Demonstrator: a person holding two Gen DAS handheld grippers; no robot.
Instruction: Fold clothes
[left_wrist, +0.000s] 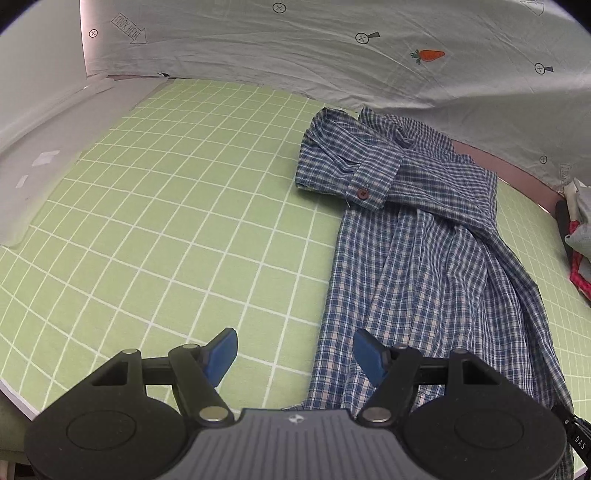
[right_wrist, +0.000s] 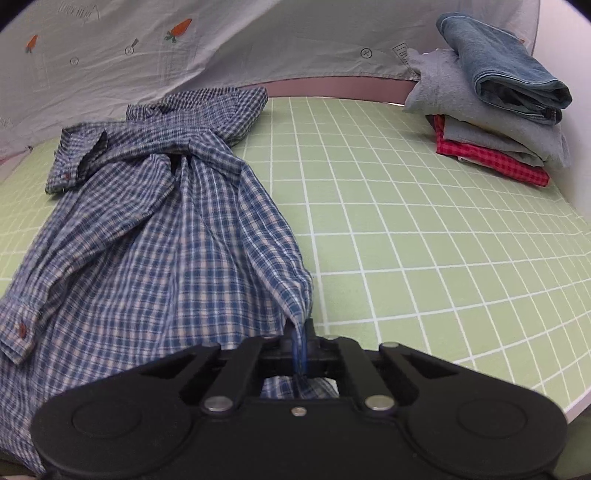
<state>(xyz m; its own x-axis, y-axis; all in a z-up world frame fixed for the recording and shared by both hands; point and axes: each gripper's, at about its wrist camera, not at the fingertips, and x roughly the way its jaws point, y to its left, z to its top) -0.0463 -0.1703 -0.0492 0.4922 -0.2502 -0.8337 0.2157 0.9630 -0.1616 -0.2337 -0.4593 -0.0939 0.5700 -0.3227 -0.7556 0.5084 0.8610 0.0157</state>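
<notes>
A crumpled blue checked shirt (right_wrist: 155, 221) lies on the green gridded tabletop (right_wrist: 406, 221). The right hand-held gripper (right_wrist: 300, 345) pinches its hem; the left hand-held gripper (left_wrist: 293, 350) gapes, empty. Only the right view shows the stack of folded clothes (right_wrist: 495, 99).

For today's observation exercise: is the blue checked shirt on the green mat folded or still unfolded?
Unfolded. The blue checked shirt lies rumpled on the green mat, sleeves crossed loosely, and the right gripper pinches its hem.

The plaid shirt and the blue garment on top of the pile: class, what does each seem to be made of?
Plaid shirt: thin woven cloth, probably cotton; matte, with soft folds and fine creases.
Blue garment: likely denim; thick folds, faded blue, stitched hem.
</notes>
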